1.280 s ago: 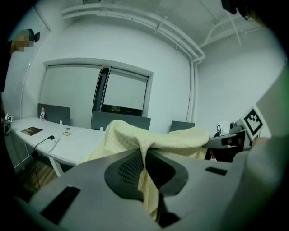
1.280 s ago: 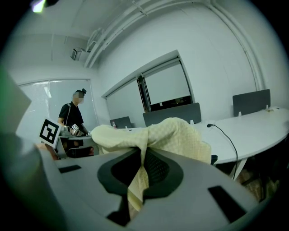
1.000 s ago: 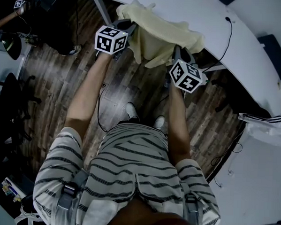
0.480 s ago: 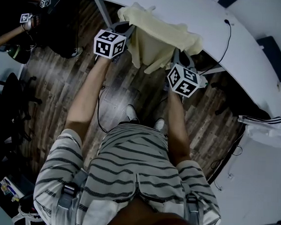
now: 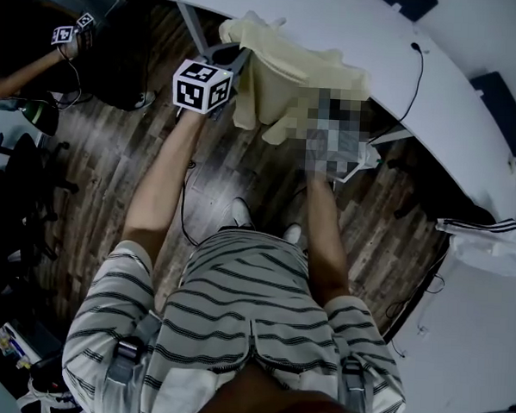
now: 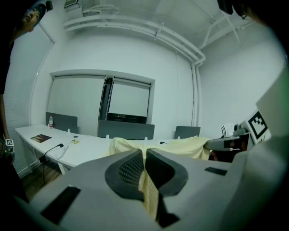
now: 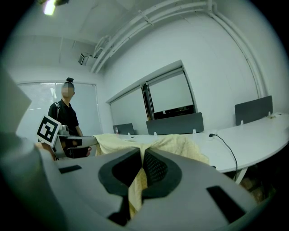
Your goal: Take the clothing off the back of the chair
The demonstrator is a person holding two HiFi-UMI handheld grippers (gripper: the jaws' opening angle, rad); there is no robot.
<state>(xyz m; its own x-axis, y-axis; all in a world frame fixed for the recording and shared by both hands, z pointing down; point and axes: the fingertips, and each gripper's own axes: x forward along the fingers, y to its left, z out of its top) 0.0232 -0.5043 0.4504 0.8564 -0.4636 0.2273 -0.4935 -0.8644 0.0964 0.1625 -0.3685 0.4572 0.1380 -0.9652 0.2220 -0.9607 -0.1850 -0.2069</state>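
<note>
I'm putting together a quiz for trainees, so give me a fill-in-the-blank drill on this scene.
The left tool is shut on a pale ____ garment.
The right tool is ____ on the same garment.
Beyond the garment stands a long, curved ____ table.
Missing words: yellow; shut; white.

A pale yellow piece of clothing (image 5: 286, 73) is held stretched between the left hand-held gripper (image 6: 144, 170) and the right hand-held gripper (image 7: 141, 173). Its top edge is pinched at both ends, and the rest hangs down in loose folds.
</note>
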